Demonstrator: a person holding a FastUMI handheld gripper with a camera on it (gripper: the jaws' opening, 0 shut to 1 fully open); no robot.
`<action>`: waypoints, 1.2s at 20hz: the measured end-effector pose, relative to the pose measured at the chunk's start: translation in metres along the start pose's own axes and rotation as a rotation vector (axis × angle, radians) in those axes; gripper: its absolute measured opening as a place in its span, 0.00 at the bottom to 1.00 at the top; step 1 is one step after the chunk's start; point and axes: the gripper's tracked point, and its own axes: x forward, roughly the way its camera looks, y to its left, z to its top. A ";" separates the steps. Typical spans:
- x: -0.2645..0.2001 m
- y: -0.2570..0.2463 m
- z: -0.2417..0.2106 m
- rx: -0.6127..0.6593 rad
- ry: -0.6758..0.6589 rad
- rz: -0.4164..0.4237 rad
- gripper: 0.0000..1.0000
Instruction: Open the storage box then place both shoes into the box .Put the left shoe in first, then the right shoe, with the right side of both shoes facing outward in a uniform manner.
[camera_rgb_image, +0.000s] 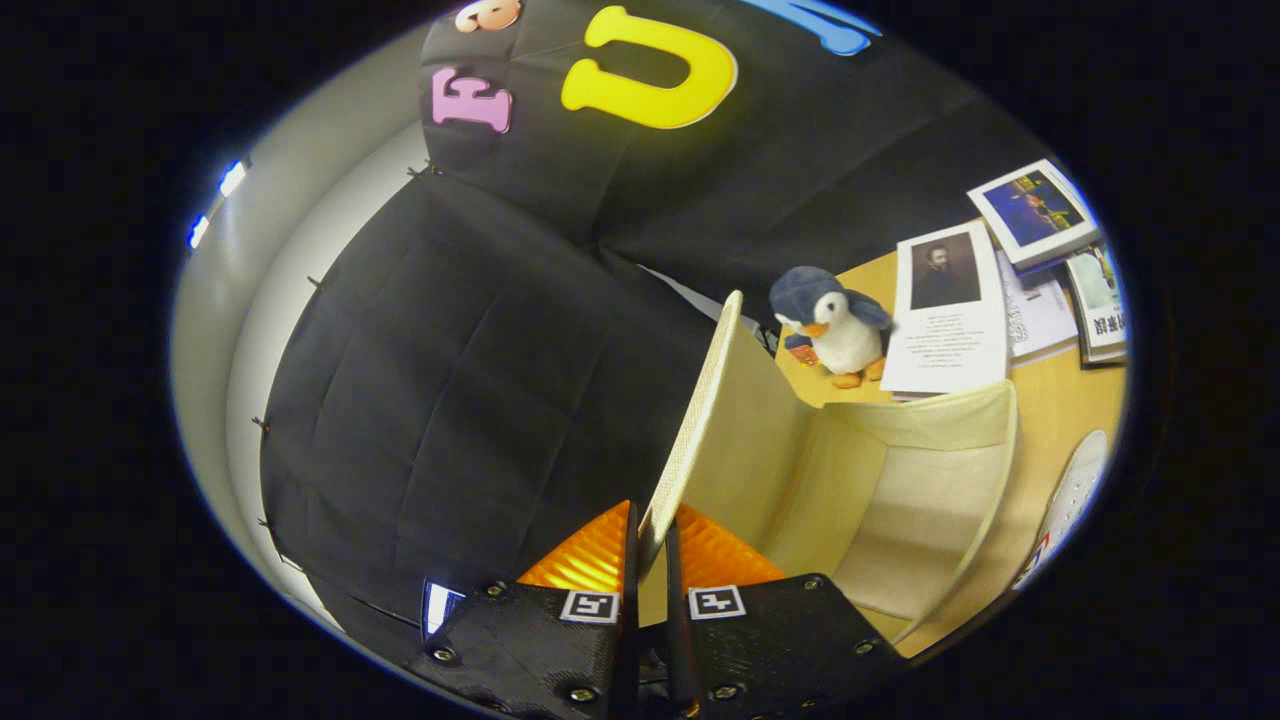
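Gripper (648, 545) clamps the storage box's lid (705, 420), swung up, box (930, 500) empty inside, white shoe (1075, 495) beside it waiting.

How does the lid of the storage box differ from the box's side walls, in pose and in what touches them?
The lid stands raised and tilted, while the side walls of the storage box sit low around its bare interior. The claw is shut on the lid's edge, both fingers pressing it; nothing touches the walls. The lid's edge shows a woven texture; the walls look smoother. Both are cream-coloured.
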 end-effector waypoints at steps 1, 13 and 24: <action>0.011 0.006 -0.001 -0.019 0.010 0.002 0.12; 0.094 0.041 -0.016 -0.112 0.040 -0.039 0.80; 0.016 0.014 0.008 -0.274 -0.045 -0.166 0.96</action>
